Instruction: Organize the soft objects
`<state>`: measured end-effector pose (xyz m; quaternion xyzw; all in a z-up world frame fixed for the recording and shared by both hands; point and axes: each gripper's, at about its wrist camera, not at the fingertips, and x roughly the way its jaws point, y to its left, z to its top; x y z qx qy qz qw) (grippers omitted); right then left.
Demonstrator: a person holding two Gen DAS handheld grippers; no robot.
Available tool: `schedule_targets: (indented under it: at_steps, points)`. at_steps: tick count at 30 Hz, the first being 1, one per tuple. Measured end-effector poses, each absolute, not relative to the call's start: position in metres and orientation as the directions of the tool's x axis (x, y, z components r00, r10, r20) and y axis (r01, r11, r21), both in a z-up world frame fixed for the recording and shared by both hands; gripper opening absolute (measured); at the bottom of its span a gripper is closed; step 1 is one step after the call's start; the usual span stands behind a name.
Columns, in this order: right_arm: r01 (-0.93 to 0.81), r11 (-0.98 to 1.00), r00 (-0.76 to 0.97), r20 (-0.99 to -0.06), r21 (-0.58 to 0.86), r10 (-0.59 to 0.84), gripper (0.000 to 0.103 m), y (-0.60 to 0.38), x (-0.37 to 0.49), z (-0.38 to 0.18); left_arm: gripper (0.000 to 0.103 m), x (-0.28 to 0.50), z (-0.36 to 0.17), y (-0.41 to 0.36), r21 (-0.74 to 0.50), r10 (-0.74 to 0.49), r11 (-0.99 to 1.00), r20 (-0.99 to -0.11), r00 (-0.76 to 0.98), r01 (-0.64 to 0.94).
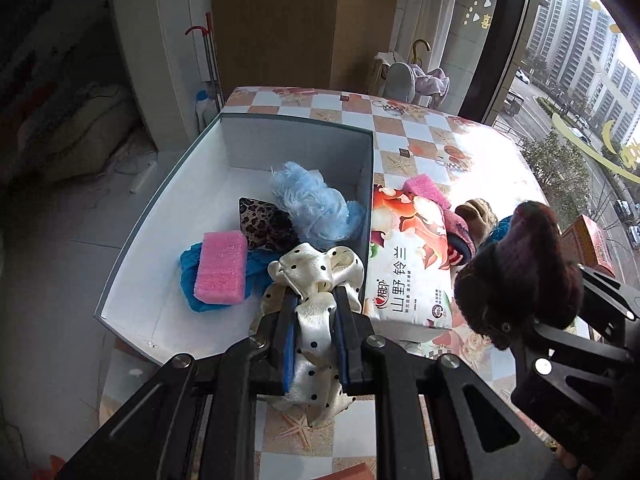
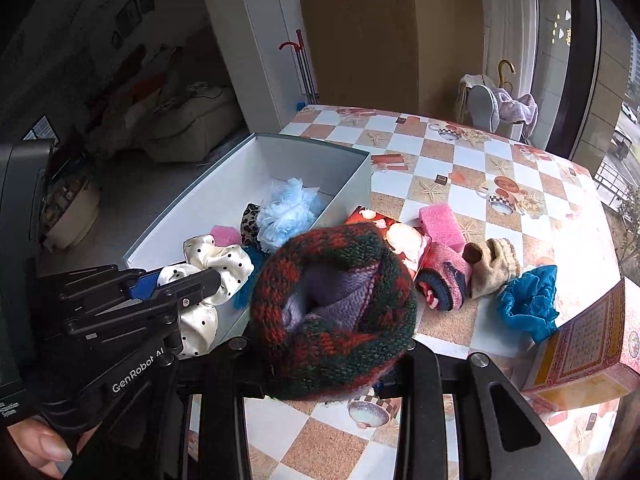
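Observation:
My left gripper [image 1: 314, 320] is shut on a cream polka-dot satin scrunchie [image 1: 316, 272] at the near right corner of the grey-and-white box [image 1: 168, 216]. The box holds a pink sponge [image 1: 221, 267], a blue cloth [image 1: 188, 268], a leopard-print piece [image 1: 264, 222] and a fluffy light-blue item [image 1: 308, 208]. My right gripper [image 2: 332, 364] is shut on a red-and-green knitted hat [image 2: 336, 316], held above the table right of the box. The hat hides its fingertips. The left gripper [image 2: 192, 280] and scrunchie [image 2: 224, 264] also show in the right wrist view.
On the checkered table [image 2: 460, 160] lie a tissue pack [image 1: 412, 264], a second pink sponge [image 2: 442, 222], a pink sock [image 2: 444, 276], a tan glove [image 2: 492, 266], a blue cloth [image 2: 528, 304] and a patterned carton [image 2: 592, 352]. A cardboard box [image 2: 392, 40] stands behind.

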<state>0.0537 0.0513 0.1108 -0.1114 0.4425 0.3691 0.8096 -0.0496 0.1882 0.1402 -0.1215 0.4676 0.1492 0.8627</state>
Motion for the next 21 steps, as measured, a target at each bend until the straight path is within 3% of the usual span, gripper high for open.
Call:
schedule_targets:
  at_steps: [21]
  points:
    - [-0.782,0.615,0.292,-0.811,0.102,0.506,0.036,0.105,0.028,0.108,0.018,-0.076,0.132,0.225,-0.087,0.169,0.894,-0.842,0.513,-0.439]
